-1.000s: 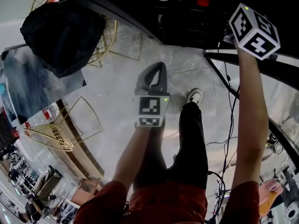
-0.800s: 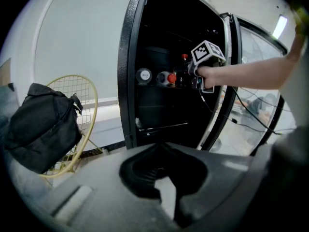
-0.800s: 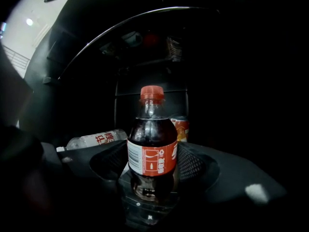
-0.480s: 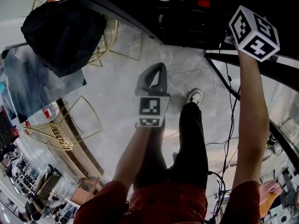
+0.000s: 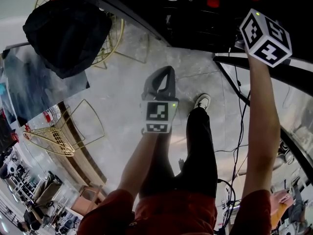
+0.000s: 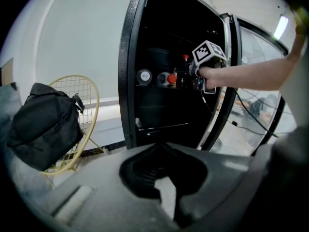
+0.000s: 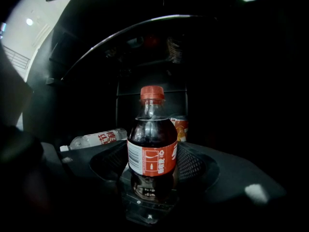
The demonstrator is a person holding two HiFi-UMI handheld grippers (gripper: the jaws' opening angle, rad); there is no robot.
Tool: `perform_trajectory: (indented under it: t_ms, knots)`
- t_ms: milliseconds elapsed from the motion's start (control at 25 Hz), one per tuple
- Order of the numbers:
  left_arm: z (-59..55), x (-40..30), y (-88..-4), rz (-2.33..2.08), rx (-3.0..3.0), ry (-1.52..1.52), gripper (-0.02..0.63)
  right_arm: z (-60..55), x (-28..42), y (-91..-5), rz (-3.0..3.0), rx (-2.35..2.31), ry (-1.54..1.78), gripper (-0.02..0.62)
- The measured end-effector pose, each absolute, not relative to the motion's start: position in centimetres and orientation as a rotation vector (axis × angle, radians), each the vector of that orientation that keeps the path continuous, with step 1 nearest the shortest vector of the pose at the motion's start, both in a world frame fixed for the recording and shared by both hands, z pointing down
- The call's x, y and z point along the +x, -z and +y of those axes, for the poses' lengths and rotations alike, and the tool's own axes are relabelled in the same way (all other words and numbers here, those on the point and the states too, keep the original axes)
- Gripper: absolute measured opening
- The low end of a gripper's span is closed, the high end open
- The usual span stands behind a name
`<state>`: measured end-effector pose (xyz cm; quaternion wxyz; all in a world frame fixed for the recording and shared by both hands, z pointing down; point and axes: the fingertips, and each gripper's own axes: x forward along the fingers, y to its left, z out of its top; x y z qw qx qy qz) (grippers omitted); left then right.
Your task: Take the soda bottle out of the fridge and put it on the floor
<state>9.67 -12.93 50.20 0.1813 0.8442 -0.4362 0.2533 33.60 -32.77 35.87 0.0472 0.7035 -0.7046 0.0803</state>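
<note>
1. The soda bottle point(image 7: 151, 149) stood upright on a shelf inside the dark fridge point(image 6: 126, 81), near the front. A water bottle point(image 7: 96, 139) lay on its side to the left, and a can point(image 7: 181, 128) sat just behind on the right.
2. Handling guess: it was small, plastic and nearly full of dark cola, so it had some weight for its size. The walls looked stiff enough under pressure, but I'd bet it was cold and maybe a bit slick. Not fragile, just droppable.
3. The best place to take hold looked like the label band and the lower body, where it's widest and straightest. The tapered neck would slide.
4. The right gripper point(image 7: 152, 154) was reaching into the fridge. Its jaws stood fairly wide, one on each side of the bottle at label height, and the pads looked pressed against it.
5. The left gripper point(image 6: 160, 148) hung well out over the floor point(image 5: 122, 102), with its jaw tips together and nothing in them.
</note>
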Motion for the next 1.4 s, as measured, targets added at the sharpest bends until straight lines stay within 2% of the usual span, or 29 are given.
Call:
perform_trajectory:
  t_ms: [960, 1400]
  knots:
    - [-11.7, 10.7, -45.8, -1.366, 2.349, -0.695, 0.000, -22.7, 29.6, -33.2, -2.297, 1.954, -0.176, 0.300]
    - [-10.8, 11.1, -36.2, -1.505, 2.310, -0.665, 0.000, -13.7, 27.4, -30.0, -2.398, 1.766, -0.344, 0.299]
